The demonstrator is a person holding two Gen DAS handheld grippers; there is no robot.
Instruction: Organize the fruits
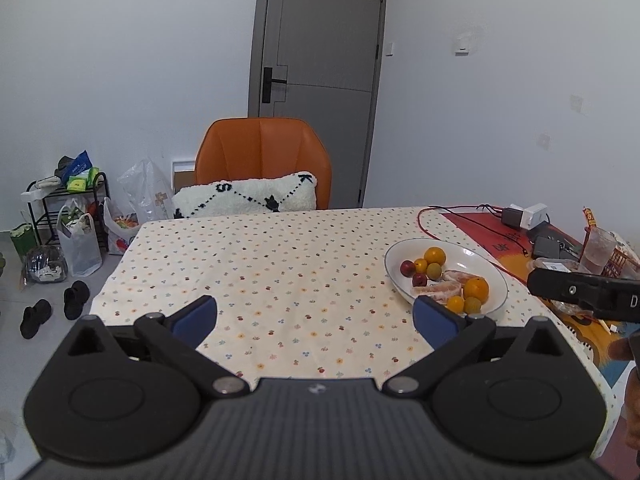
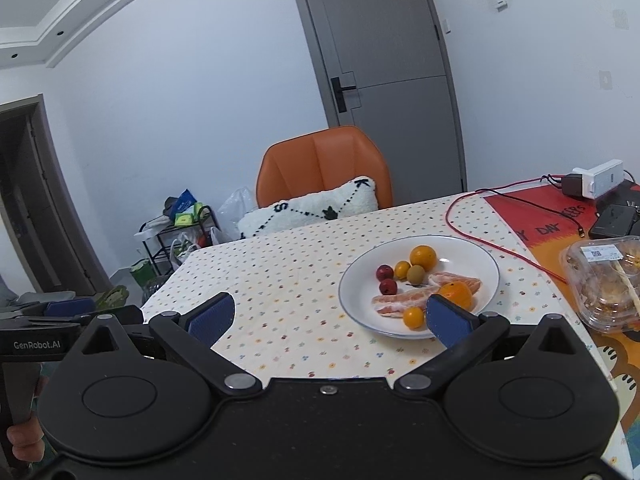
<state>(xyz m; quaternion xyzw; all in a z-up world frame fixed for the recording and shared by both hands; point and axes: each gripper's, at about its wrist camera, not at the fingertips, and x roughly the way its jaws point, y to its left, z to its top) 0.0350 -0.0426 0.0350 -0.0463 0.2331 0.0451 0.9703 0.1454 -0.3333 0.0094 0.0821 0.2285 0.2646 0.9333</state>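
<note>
Table (image 1: 248, 264) w/ dotted cloth takes most of both views; orange chair (image 1: 264, 152) w/ a white cushion (image 1: 244, 196) sits behind it; clear plastic food box (image 2: 604, 280) at the right edge, near cables and chargers.

White plate (image 2: 468, 252) is right of centre on the cloth; all fruit in sight lies on it, none loose on the cloth. That fits two stages: fruit gathered and job about done, or fruit piled here waiting to be sorted; pics don't settle which, so no move bid beyond general care.

Handling judgement: any pick from the plate wants a top-down approach w/ jaws wide, one piece at a time; round ones will roll if nudged, and the peeled segments (image 2: 404, 300) look soft, so light squeeze only.

Left gripper (image 1: 316, 320): jaws spread wide, nothing between them, held over bare cloth; plate lies ahead and to its right, its right pad overlapping the near rim in view, contact not clear.

Right gripper (image 2: 332, 320): also wide apart and empty; plate ahead-right, near rim just behind its right pad.

Fruit, big to small: large orange (image 2: 423, 257) at the far side; second orange (image 2: 456, 294) at the near side, by the segments; green fruit (image 2: 416, 274) mid-plate; small yellow ones (image 2: 413, 317); two small red ones (image 2: 386, 280) on the left.
</note>
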